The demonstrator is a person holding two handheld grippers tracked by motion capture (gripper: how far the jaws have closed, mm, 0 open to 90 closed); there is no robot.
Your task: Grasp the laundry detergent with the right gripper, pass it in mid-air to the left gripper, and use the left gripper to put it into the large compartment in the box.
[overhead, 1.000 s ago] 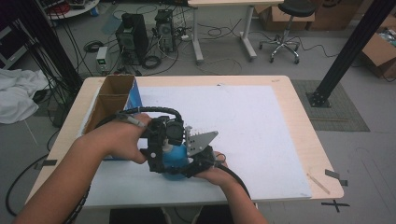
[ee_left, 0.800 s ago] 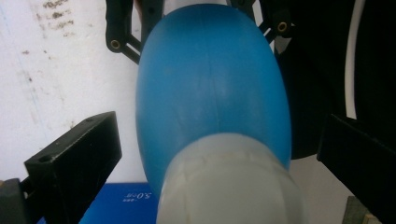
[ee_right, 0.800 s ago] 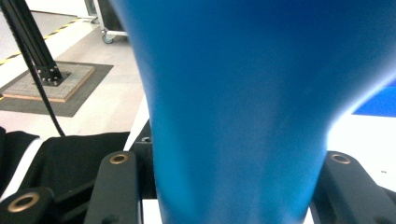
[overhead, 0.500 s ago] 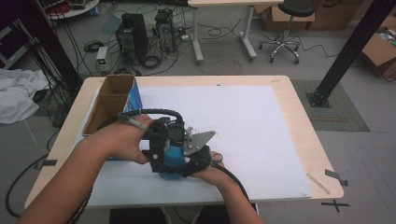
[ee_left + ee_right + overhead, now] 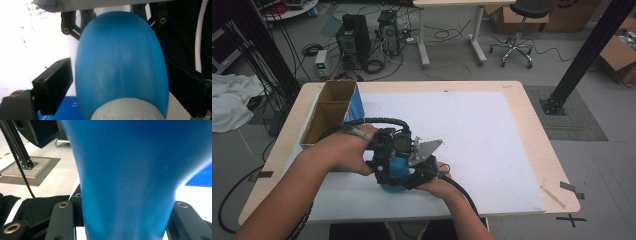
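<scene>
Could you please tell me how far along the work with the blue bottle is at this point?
Done: the right gripper has the blue bottle clamped between its jaws. In hand: the left gripper straddles the bottle near its pale cap; its jaws have just been closing, a gap showing at one side. Left: completing that grip; the cap looks still on.

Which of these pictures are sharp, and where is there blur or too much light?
High view: evenly lit and sharp, the white table sheet without glare. Left gripper view: the smooth blue rounded plastic object is fairly clear, the white surface behind overexposed. Right gripper view: the same object is too near, soft and blurred.
</scene>
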